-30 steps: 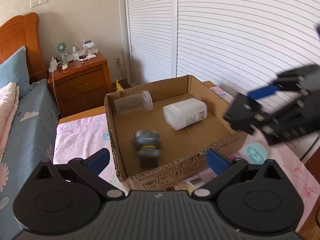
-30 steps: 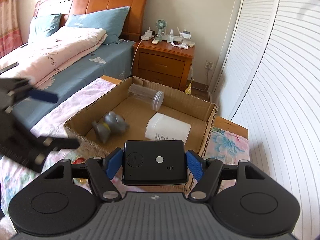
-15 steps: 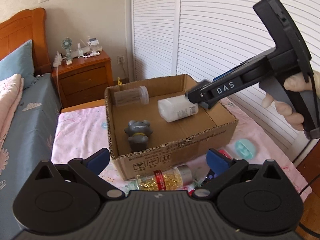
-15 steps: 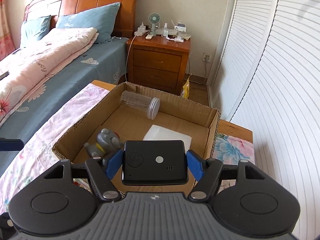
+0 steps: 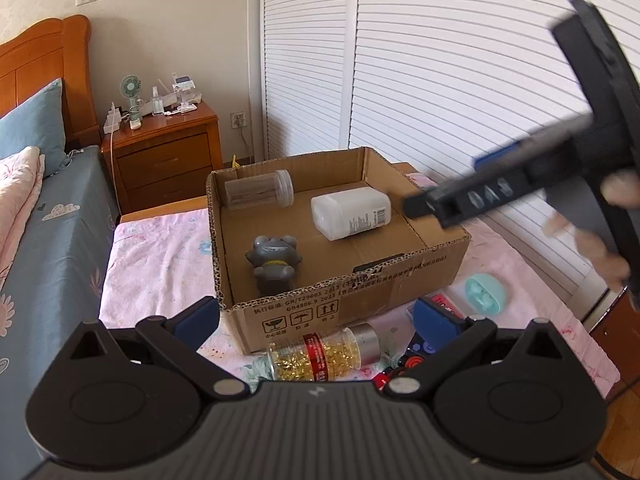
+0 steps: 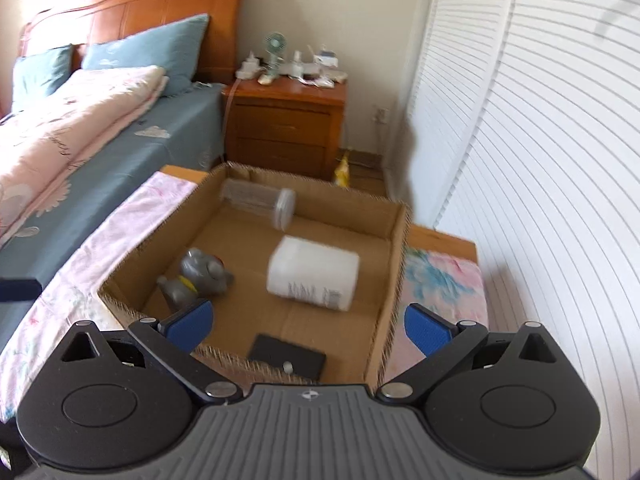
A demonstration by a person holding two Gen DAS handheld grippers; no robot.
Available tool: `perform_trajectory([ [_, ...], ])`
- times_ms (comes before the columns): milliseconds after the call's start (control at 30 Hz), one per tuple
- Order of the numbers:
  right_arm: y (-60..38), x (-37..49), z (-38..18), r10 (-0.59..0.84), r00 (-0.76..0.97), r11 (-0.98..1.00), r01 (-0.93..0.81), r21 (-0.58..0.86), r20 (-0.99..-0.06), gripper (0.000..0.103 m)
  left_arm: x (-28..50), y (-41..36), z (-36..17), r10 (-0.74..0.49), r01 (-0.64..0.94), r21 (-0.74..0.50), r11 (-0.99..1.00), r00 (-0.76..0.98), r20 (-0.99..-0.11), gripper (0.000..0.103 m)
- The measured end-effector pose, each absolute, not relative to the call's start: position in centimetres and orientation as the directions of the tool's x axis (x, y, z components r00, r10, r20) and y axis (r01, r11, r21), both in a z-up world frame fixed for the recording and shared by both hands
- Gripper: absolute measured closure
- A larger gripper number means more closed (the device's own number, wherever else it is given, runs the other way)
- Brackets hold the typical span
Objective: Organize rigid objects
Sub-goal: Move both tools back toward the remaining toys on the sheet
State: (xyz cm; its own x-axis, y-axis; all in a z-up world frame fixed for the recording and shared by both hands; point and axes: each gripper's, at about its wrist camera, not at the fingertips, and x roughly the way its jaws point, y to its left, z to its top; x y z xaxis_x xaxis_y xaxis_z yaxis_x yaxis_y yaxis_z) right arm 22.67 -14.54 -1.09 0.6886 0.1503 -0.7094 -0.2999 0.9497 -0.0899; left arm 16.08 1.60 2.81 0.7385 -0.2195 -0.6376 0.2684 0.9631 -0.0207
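A cardboard box [image 5: 436, 270] [image 6: 394, 280] stands on a pink floral cloth. Inside lie a clear jar [image 5: 258, 193] [image 6: 260, 201], a white bottle [image 5: 350, 216] [image 6: 314, 274], a grey toy figure [image 5: 274, 262] [image 6: 198, 276] and a black flat device [image 6: 286, 356] at the near wall. My right gripper [image 6: 308, 322] is open and empty above the box's near edge; it shows blurred in the left wrist view [image 5: 460, 204]. My left gripper [image 5: 318, 316] is open and empty, in front of the box. A jar of golden capsules [image 5: 324, 354] lies outside the box.
A teal round case [image 5: 486, 294], a red packet [image 5: 446, 302] and a red-and-blue toy [image 5: 408, 358] lie on the cloth by the box. A bed [image 6: 80, 128] is on the left, a wooden nightstand [image 6: 286, 128] behind, louvred doors [image 6: 540, 160] on the right.
My right gripper has opened and let go of the black device, which now lies in the box. The right gripper has drawn back. My left gripper has pulled back a little.
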Motion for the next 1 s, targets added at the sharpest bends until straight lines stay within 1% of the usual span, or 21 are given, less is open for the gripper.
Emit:
perform_trajectory([
  [133,-15.0,21.1,-2.7,0.114,0.670,0.958,-0.270,-0.098,-0.734,0.000,16.3,2.0,2.7,-0.217,0.253,-0.035,0.967,0.741,-0.636,0.001],
  [267,-15.2,20.4,-5.1,0.094,0.623,0.970,-0.234,-0.070,-0.777,0.000,16.4,2.2,2.5,-0.212,0.241,-0.042,0.970,0.745,-0.633,0.001],
  [467,-14.7,21.0,-8.7,0.059,0.551,0.985,-0.169,-0.042,-0.832,0.000,16.0,1.9,2.4,-0.172,0.232,0.015,0.973,0.762,-0.625,0.001],
  [667,-14.0,21.8,-10.6,0.064,0.530,0.990,-0.139,-0.012,-0.845,0.000,15.8,2.3,2.2,-0.161,0.223,0.020,0.975,0.763,-0.626,0.001],
  [833,-13.9,21.0,-11.1,0.056,0.514,0.988,-0.155,-0.028,-0.856,0.000,15.8,2.6,1.9,-0.156,0.217,0.019,0.976,0.758,-0.633,0.001],
  [1000,-14.6,19.1,-11.8,0.020,0.500,0.981,-0.176,-0.078,-0.866,0.000,15.7,2.3,1.2,-0.160,0.236,0.033,0.971,0.749,-0.643,0.001],
])
